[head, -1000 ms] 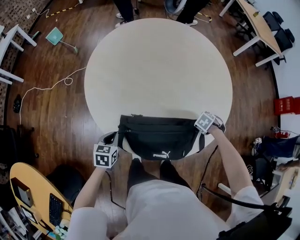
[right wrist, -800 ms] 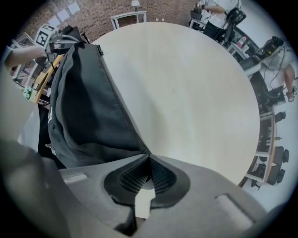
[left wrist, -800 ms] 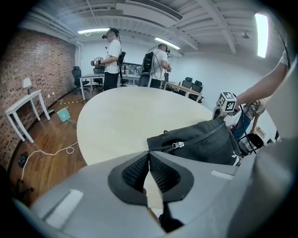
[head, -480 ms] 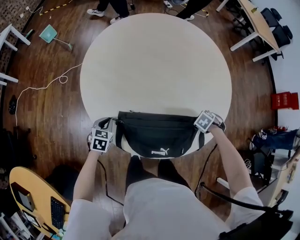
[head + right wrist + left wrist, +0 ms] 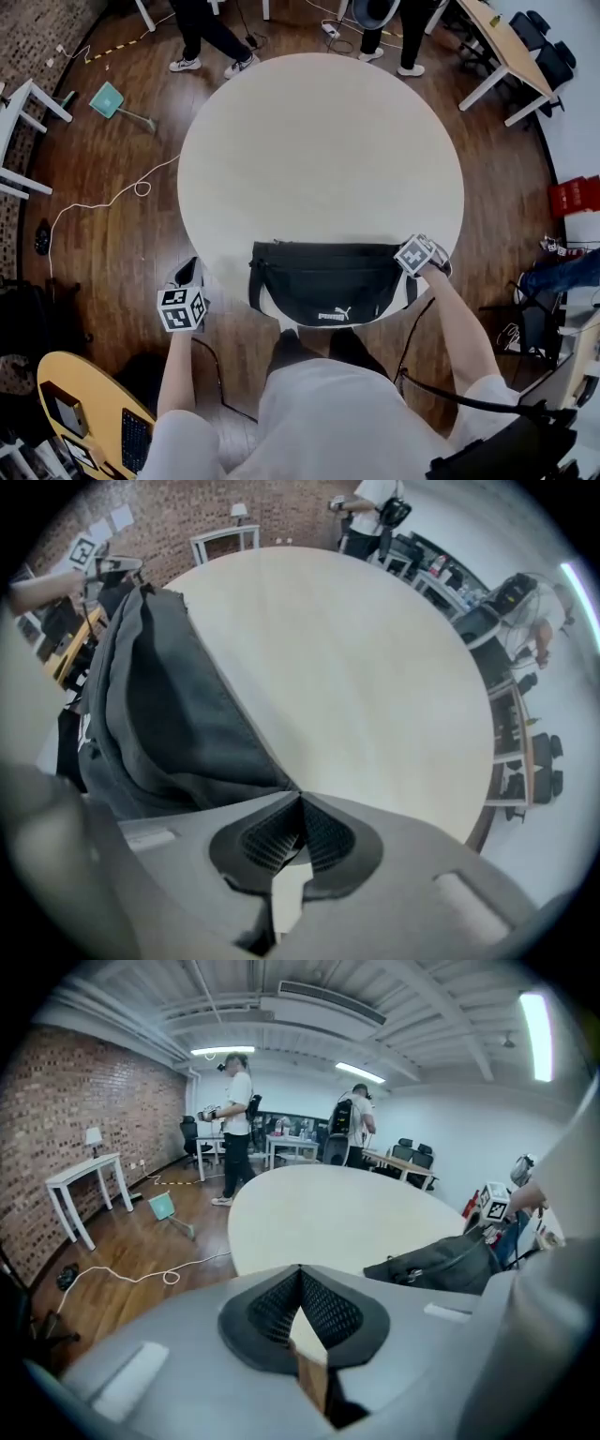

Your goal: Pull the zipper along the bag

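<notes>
Black fabric, the bag (image 5: 326, 281) lies along the worktop's (image 5: 319, 141) near edge, long axis left to right. My right gripper (image 5: 410, 265) has its fingers pinched on the bag's right end. My left gripper (image 5: 187, 276), fingers shut and empty, hangs off the worktop, well left of the bag.

1. The worktop (image 5: 319, 141) is round, with a pale, plain top, and stands on a dark wooden floor (image 5: 112, 244).
2. A black bag (image 5: 323, 277) lies directly on the worktop, at the middle of its near edge, stretched lengthwise along that edge.
3. The bag's front side, bearing a white logo (image 5: 330, 316), hangs over the worktop's near rim.
4. At each end of the bag a strap (image 5: 254, 286) drops past the worktop's rim.
</notes>
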Tool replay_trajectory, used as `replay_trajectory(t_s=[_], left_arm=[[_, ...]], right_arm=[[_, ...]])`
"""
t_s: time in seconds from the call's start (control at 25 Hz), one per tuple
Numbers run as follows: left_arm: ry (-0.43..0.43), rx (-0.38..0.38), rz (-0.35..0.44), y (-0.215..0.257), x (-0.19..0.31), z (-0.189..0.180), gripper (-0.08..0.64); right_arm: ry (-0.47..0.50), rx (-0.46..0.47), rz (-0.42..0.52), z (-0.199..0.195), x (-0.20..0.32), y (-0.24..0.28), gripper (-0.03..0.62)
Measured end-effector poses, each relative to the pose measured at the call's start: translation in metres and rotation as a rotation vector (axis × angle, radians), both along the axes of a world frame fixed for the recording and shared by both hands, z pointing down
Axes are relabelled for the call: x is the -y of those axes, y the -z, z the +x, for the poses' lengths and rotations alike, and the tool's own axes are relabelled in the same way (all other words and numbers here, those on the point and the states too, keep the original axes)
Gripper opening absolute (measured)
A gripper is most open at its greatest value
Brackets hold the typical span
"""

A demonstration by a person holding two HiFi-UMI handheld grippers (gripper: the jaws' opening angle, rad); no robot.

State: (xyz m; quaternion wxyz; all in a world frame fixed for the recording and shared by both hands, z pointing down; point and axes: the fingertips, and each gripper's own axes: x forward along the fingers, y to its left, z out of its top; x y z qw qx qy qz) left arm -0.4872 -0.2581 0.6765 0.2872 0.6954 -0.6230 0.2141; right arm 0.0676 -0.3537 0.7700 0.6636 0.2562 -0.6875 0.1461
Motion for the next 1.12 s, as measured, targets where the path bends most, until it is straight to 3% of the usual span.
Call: replay_trajectory(t_s=[0.12, 0.2, 0.44, 0.72, 0.88, 1.12], left_arm=[[-0.071, -0.055, 0.072, 0.031, 0.005, 0.048, 0.014], [-0.129, -0.077, 0.129, 0.053, 0.01, 0.079, 0.014], [-0.24, -0.124, 0.359, 0.138, 0.024, 0.155, 0.014], [-0.281, -0.076, 0.61, 0.24, -0.027, 0.251, 0.014], [-0.26, -0.07, 0.691, 0.276, -0.087, 0.313, 0.014], [-0.216, -0.064, 0.747, 0.289, -0.22, 0.423, 0.014]], right_arm=[[-0.163, 0.087, 0.115, -0.001, 0.004, 0.028, -0.009], [-0.221, 0.194, 0.23, -0.015, 0.012, 0.063, -0.009], [-0.26, 0.559, 0.598, -0.069, -0.007, 0.192, -0.009], [-0.276, 0.964, 0.87, -0.093, -0.106, 0.327, -0.011], [-0.229, 1.093, 0.974, -0.073, -0.177, 0.376, -0.011], [-0.175, 1.182, 1.026, 0.008, -0.311, 0.395, -0.011]])
